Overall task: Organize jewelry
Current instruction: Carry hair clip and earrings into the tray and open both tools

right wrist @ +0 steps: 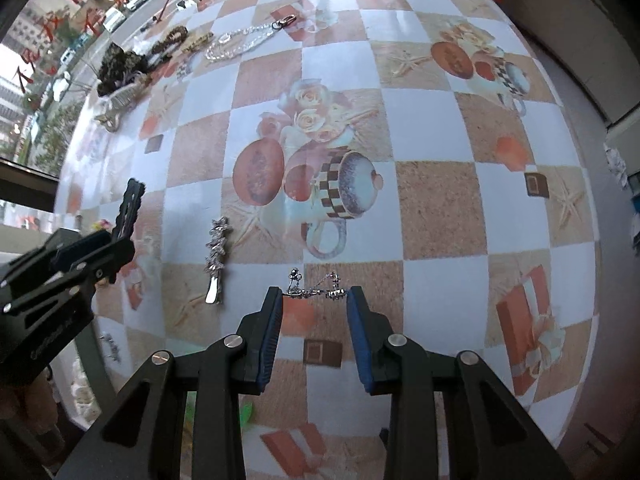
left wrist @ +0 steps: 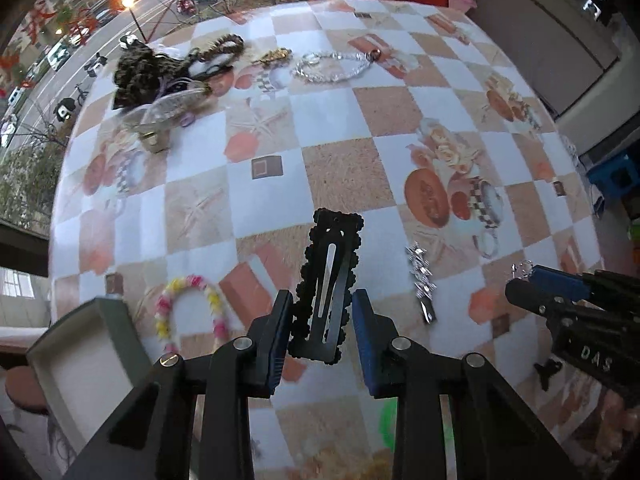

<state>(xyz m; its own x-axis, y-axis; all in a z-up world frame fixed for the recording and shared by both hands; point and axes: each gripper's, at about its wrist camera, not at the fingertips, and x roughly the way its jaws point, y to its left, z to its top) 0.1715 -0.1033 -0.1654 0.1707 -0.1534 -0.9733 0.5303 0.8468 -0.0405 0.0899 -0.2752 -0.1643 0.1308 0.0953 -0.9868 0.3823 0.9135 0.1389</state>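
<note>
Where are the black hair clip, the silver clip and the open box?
black hair clip (left wrist: 326,280), left wrist view, slotted middle.
silver clip (right wrist: 216,256), right wrist view, jeweled body.
open box (left wrist: 86,354), left wrist view, pale inner floor.

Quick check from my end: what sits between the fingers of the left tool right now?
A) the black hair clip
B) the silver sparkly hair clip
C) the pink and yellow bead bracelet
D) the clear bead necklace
A: the black hair clip stands between the fingers of the left tool, while the bead bracelet and the silver clip lie on the table to either side.
</note>
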